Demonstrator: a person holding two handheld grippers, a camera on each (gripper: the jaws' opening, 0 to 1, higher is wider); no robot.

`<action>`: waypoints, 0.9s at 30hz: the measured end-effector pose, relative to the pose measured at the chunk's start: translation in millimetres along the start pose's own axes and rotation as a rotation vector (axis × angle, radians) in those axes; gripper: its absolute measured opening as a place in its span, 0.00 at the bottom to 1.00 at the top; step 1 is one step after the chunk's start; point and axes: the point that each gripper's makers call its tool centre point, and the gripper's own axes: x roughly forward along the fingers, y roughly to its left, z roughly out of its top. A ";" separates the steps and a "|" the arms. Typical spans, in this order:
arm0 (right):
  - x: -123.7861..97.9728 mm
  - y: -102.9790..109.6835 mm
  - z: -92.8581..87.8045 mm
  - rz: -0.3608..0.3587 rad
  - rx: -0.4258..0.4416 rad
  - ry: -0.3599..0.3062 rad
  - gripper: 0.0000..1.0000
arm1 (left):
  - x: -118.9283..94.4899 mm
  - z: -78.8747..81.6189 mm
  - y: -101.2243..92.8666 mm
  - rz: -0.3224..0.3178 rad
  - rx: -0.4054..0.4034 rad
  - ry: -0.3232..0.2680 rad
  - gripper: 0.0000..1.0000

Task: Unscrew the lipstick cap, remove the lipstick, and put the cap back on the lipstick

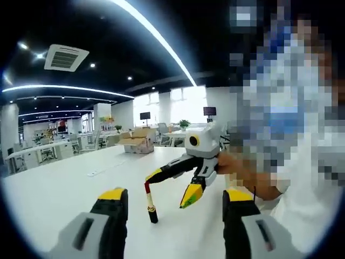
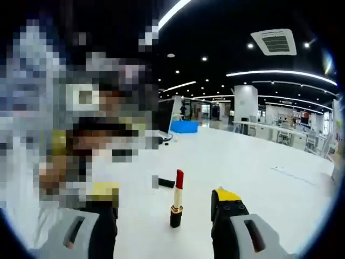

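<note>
The lipstick (image 1: 150, 202) stands upright on the white table (image 1: 64, 189), uncapped, with a red tip, gold middle and black base. My left gripper (image 1: 177, 195) is open, its jaws wide on either side of the lipstick and short of it. My right gripper (image 1: 167, 191) comes in from the right, open, one yellow-tipped jaw close by the red tip; I cannot tell if it touches. In the right gripper view the lipstick (image 2: 177, 200) stands between the open jaws of my right gripper (image 2: 164, 193), nearer the right one. The black cap (image 2: 166, 183) lies on the table behind it.
A person's hand (image 1: 242, 172) holds the right gripper. The white table (image 2: 259, 172) stretches far. A cardboard box (image 1: 135, 142) sits at its far end, with office desks and monitors beyond.
</note>
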 end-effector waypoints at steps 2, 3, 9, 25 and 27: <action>-11.6 0.3 3.4 0.003 -0.019 0.008 0.69 | -1.2 -0.5 1.5 0.003 -0.006 0.002 0.71; -16.8 0.7 5.3 0.004 -0.021 0.009 0.69 | -1.8 -0.5 2.0 0.004 -0.006 0.002 0.71; -46.9 11.4 17.3 0.040 -0.046 0.000 0.66 | -7.6 1.3 3.9 0.006 -0.009 -0.004 0.71; -93.6 13.1 25.4 0.032 -0.084 -0.007 0.65 | -33.0 -3.9 26.5 -0.006 -0.043 -0.022 0.65; -93.7 12.0 23.6 0.029 -0.079 0.000 0.65 | -35.0 -4.8 30.3 0.001 -0.052 -0.024 0.65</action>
